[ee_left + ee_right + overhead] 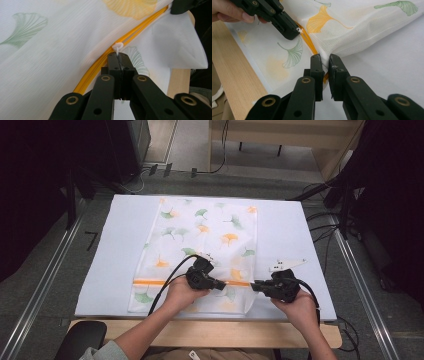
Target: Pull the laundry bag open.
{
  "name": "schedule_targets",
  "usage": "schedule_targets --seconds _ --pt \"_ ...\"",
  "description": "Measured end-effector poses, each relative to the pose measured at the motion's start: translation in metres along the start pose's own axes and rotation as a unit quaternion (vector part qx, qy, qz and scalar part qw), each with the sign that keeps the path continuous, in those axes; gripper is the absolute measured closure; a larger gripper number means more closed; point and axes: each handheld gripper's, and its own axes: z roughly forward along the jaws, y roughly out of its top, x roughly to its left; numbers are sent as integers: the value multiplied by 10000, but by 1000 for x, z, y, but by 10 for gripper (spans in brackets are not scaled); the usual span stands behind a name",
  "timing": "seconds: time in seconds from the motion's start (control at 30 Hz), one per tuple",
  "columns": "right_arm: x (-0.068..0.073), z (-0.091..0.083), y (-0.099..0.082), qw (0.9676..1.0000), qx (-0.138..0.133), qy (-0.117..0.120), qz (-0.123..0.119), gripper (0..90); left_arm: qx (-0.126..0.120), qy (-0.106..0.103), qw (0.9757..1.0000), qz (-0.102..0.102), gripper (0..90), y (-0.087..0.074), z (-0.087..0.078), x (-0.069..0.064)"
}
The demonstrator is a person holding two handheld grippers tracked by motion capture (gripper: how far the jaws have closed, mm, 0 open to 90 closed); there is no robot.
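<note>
High view: unlettered ginkgo-print mesh bag

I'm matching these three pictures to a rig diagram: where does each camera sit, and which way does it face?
High view: above the person's side, looking forward and down on the table; both forearms, left gripper and right gripper show.
Left gripper view: rides the left gripper, looking along jaws shut on the white zipper pull.
Right gripper view: rides the right gripper, whose jaws pinch the mesh bag at its edge; fingers of the left hand show.
Shared: all three show the bag's orange zipper.
</note>
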Motion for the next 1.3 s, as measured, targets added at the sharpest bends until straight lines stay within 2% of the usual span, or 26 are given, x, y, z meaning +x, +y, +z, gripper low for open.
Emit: schedule_targets --seconds 0.07,0.27,1.3 --pt "-1 0 0 10000 6 19 0 848 -3 70 10000 -42 900 -3 -3 4" --pt "-1 1 3 10000 20 41 -33 849 -1 85 9998 -170 900 -7 -6 9" --pt "-3 3 3 10000 72 30 -11 847 23 81 9997 -220 900 -8 -8 8"
